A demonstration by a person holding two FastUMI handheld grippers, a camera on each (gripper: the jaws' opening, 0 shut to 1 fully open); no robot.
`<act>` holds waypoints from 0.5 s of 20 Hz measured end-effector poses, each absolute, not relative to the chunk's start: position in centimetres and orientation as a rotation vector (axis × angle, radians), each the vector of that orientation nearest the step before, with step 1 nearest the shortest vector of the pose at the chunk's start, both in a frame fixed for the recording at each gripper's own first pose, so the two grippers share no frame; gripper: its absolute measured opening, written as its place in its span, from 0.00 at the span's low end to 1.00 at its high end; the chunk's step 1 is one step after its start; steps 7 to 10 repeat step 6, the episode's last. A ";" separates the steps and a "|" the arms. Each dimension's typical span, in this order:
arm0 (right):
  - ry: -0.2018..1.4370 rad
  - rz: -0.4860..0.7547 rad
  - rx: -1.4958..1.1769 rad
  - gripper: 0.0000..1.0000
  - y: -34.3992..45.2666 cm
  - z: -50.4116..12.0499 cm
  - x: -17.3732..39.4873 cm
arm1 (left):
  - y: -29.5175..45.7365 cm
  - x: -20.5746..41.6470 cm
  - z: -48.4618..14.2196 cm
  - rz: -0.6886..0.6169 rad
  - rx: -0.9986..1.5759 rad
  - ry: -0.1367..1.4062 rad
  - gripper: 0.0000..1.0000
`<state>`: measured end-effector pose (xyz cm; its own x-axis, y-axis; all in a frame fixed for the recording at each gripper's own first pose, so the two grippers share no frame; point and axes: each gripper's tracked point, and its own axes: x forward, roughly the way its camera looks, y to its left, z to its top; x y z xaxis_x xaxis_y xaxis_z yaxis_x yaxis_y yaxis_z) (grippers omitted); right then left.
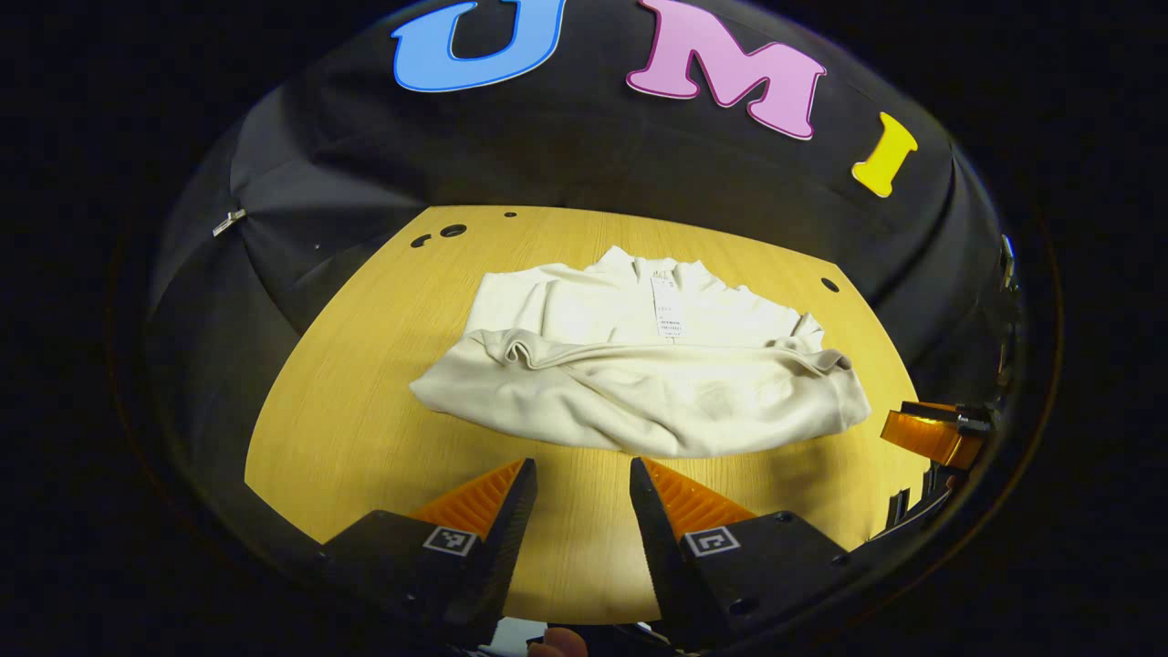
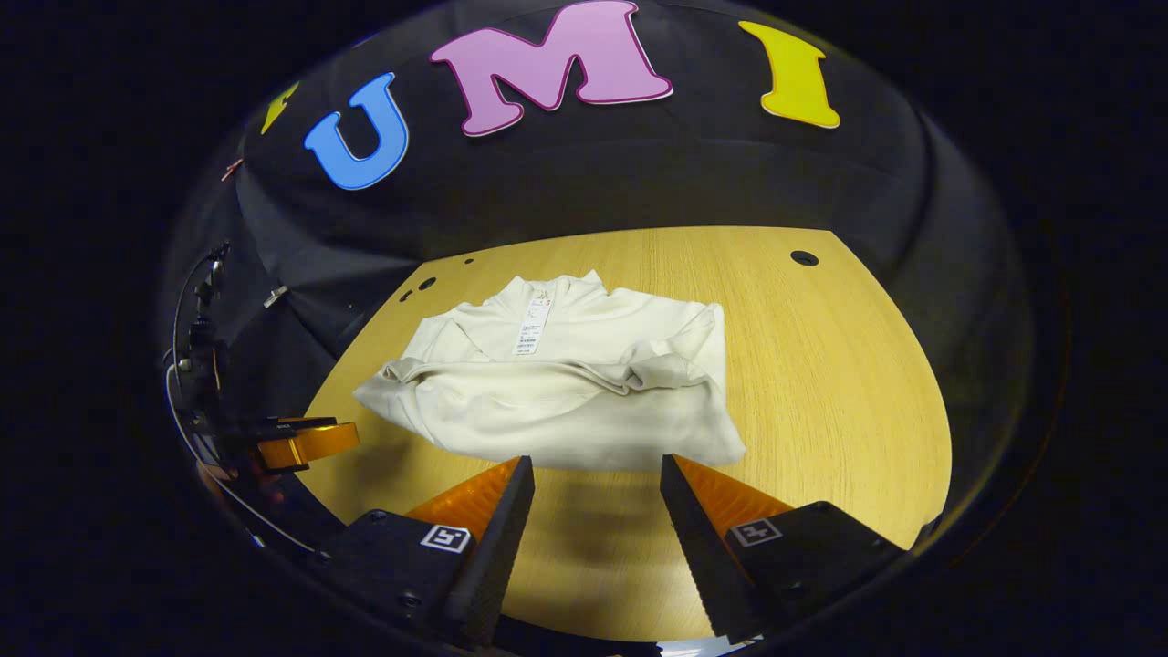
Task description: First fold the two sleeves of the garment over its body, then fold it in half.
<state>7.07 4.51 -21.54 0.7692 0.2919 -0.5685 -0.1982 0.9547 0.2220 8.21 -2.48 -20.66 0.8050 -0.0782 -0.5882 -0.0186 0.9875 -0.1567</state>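
On the wooden table (image 1: 347,429), cream garment (image 1: 639,383) lies folded, label (image 1: 669,315) up; left gripper (image 1: 582,484) and right gripper (image 2: 598,484) hover just short of its near edge, jaws apart, holding nothing.

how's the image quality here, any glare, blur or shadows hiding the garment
Left gripper view: the garment is sharp and evenly lit, a soft shadow along its near edge on the table; fisheye bends the table edges. Right gripper view: garment also clear, no glare, a faint shadow before the open right gripper; the left gripper is in focus too.
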 end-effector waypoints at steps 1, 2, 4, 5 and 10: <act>0.643 0.266 0.162 0.87 4.4 -21.6 7.0 | -2.6 7.9 -20.7 -0.032 -0.155 0.637 0.68; 0.646 0.266 0.171 0.86 4.4 -21.7 6.8 | -2.6 7.7 -20.9 -0.031 -0.153 0.643 0.68; 0.652 0.268 0.171 0.86 4.3 -21.8 6.7 | -2.8 7.3 -21.0 -0.027 -0.154 0.647 0.68; 0.655 0.271 0.168 0.87 4.3 -21.9 6.7 | -2.9 7.2 -21.0 -0.028 -0.158 0.646 0.68; 0.657 0.275 0.168 0.86 4.3 -21.9 6.6 | -3.0 7.1 -21.0 -0.028 -0.162 0.645 0.68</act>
